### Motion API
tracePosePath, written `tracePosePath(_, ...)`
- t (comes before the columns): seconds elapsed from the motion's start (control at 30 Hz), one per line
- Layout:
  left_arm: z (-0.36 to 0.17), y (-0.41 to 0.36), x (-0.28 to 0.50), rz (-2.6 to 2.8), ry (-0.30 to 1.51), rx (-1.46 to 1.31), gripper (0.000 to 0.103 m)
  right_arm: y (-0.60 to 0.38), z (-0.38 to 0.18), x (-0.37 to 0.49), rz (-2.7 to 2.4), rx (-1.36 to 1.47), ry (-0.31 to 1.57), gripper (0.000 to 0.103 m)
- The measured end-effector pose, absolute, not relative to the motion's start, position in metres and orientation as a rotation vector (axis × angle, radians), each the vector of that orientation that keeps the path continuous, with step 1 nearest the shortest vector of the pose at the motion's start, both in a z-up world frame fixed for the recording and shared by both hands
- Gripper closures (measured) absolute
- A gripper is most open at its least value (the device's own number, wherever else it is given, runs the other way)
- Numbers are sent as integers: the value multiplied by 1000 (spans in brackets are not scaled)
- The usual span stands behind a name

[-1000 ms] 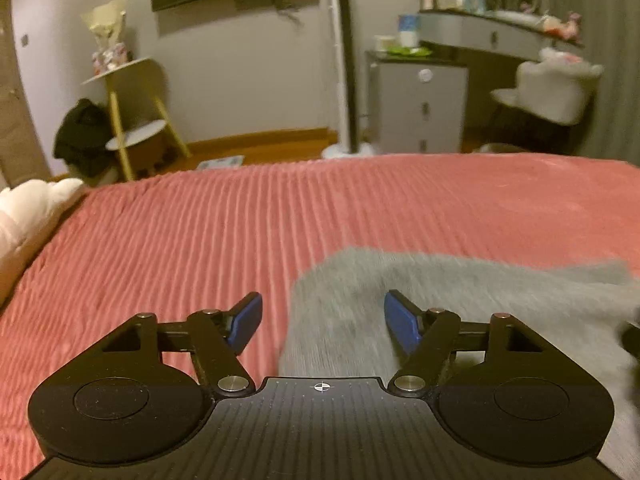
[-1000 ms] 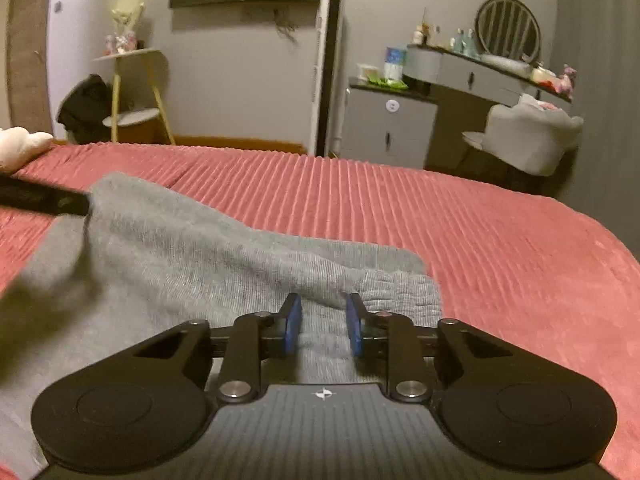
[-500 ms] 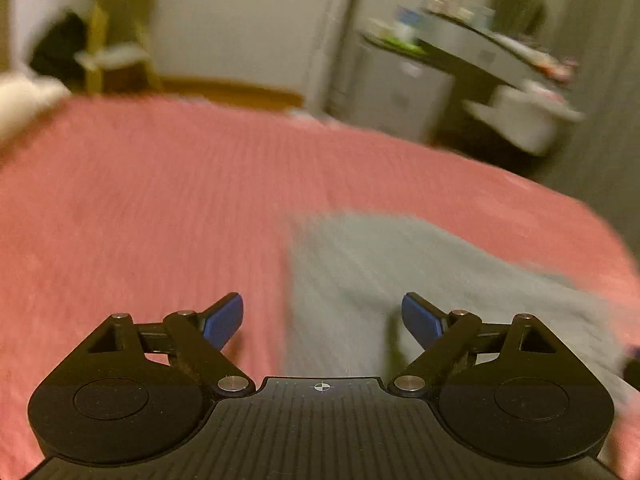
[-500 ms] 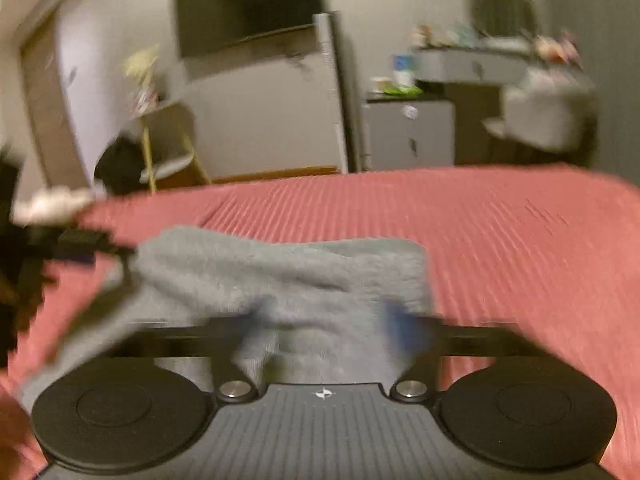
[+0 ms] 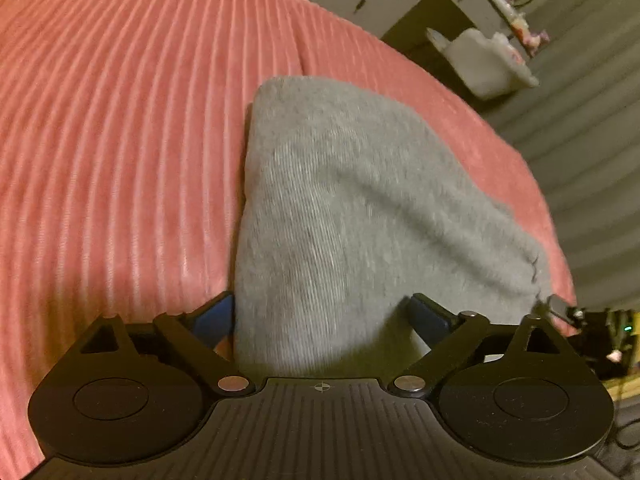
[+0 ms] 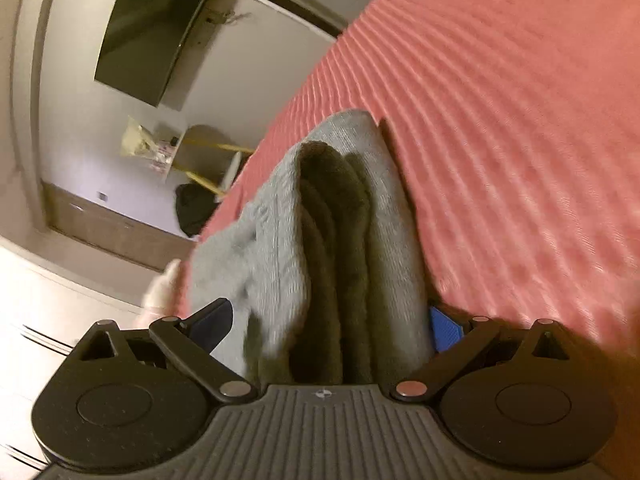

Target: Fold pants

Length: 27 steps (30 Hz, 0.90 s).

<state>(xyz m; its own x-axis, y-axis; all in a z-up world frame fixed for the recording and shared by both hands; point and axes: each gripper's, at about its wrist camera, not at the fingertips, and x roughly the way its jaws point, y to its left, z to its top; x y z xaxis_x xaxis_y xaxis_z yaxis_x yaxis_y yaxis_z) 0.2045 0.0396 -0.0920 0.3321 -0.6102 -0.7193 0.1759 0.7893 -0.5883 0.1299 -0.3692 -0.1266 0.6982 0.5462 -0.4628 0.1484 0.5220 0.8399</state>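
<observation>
A: Left to right, then. What has the left gripper [image 5: 322, 316] got?

B: Nothing clamped, by the look of it. Its jaws stand wide, with the grey pants [image 5: 352, 208] bulging up between the blue pads. The cloth lies on the pink bed [image 5: 120, 120], folded into a thick wedge.

A: And the right gripper [image 6: 332, 326]?

B: Also spread wide, straddling the stacked edges of the pants [image 6: 328, 240]. Several layers show end-on, with dark gaps between them (so the bundle is loose, not pressed).

A: How would you do this step well?

B: Probably close both on every layer at once, low on the stack, then carry the ends level so no layer slips out.

A: Materials?

B: The pants are a soft, fuzzy knit, limp and thick. The bed cover is ribbed plush, grippy enough to drag a fold.
</observation>
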Motion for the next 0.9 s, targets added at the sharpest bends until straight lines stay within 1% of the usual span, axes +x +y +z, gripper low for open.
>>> tracePosePath(0.03, -94, 40, 207, -535, 1129, -477, 0, -369, -128, 135, 280, 1013, 792, 4)
tracePosePath(0.1, -94, 36, 213, -527, 1124, -507, 0, -363, -129, 141, 299, 972, 791, 4)
tracePosePath(0.17, -92, 26, 215, -538, 1101, -492, 0, -351, -126, 143, 317, 923, 792, 4)
tracePosePath(0.2, -90, 21, 215, -552, 1084, -466, 5, -346, -124, 144, 318, 896, 791, 5)
tracePosePath(0.23, -87, 15, 211, -579, 1065, -427, 17, -342, -122, 144, 319, 862, 794, 15)
tracePosePath(0.3, -85, 7, 207, -585, 1040, -322, 23, -341, -119, 145, 326, 821, 806, 29)
tracePosePath(0.33, -86, 8, 205, -604, 1027, -286, 22, -345, -121, 145, 345, 841, 807, 30)
tracePosePath(0.37, -87, 6, 205, -608, 1023, -268, 21, -350, -123, 145, 354, 861, 809, 30)
tracePosePath(0.4, -88, 7, 207, -611, 1024, -274, 18, -353, -124, 146, 356, 875, 816, 29)
tracePosePath(0.43, -88, 6, 208, -616, 1028, -293, 10, -351, -125, 150, 356, 883, 823, 24)
tracePosePath(0.47, -87, 2, 208, -609, 1029, -307, 8, -349, -124, 153, 359, 882, 827, 15)
tracePosePath(0.5, -86, -2, 207, -579, 1026, -304, 9, -345, -121, 158, 359, 873, 827, 11)
tracePosePath(0.53, -84, -8, 206, -549, 1019, -288, 13, -338, -118, 162, 342, 856, 829, 7)
tracePosePath(0.57, -81, -13, 204, -526, 1005, -263, 18, -331, -113, 164, 307, 827, 831, 9)
tracePosePath(0.6, -78, -15, 201, -517, 991, -232, 30, -326, -109, 163, 265, 807, 827, 12)
tracePosePath(0.63, -75, -13, 199, -520, 981, -228, 43, -321, -105, 161, 217, 768, 823, 28)
tracePosePath(0.67, -72, -9, 197, -528, 977, -253, 49, -316, -101, 157, 184, 720, 820, 35)
tracePosePath(0.7, -69, -5, 198, -534, 976, -290, 58, -311, -97, 153, 177, 691, 807, 36)
tracePosePath(0.73, -66, -1, 197, -533, 971, -312, 61, -307, -93, 150, 168, 681, 792, 38)
tracePosePath(0.9, -43, -15, 190, -552, 919, -272, 65, -287, -65, 145, 159, 643, 737, 43)
